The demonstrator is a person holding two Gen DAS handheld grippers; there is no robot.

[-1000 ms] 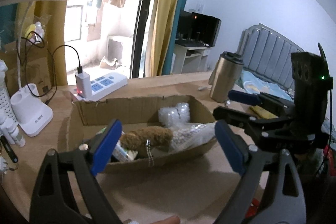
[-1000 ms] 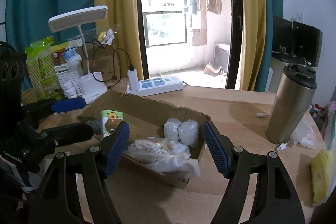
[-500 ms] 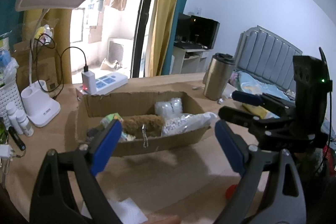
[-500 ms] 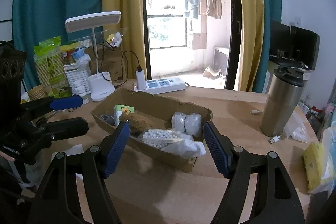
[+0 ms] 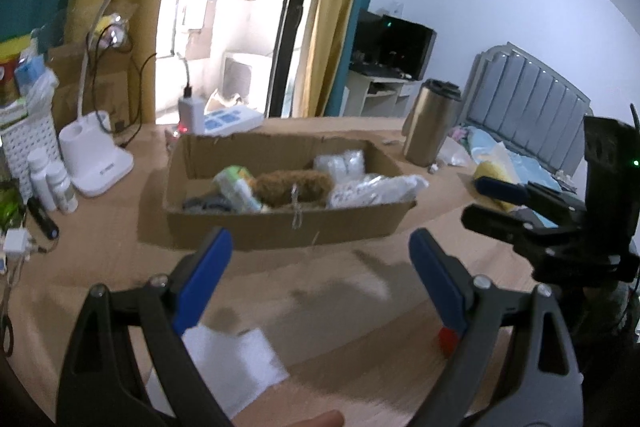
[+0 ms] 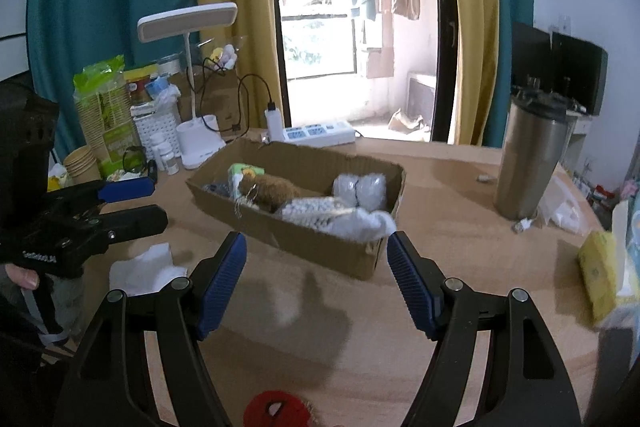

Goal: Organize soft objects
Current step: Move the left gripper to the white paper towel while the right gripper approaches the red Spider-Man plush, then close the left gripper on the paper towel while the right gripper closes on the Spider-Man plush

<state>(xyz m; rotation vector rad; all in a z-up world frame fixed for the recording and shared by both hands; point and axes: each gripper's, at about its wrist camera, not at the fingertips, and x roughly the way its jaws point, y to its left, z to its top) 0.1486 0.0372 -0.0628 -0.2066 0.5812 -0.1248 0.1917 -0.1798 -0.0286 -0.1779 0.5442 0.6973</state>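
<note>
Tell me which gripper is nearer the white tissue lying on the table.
Left. The left gripper hangs just above the white tissue, by its left finger. The right gripper is off to the tissue's right, apart from it.

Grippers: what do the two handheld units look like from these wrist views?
Both are alike: the left gripper and the right gripper have black plastic arms with silver pivot screws and ribbed blue pads. Seen side-on, the right unit's boxy black body carries a green indicator light and a thin antenna; the left unit's bears small white lettering.
</note>
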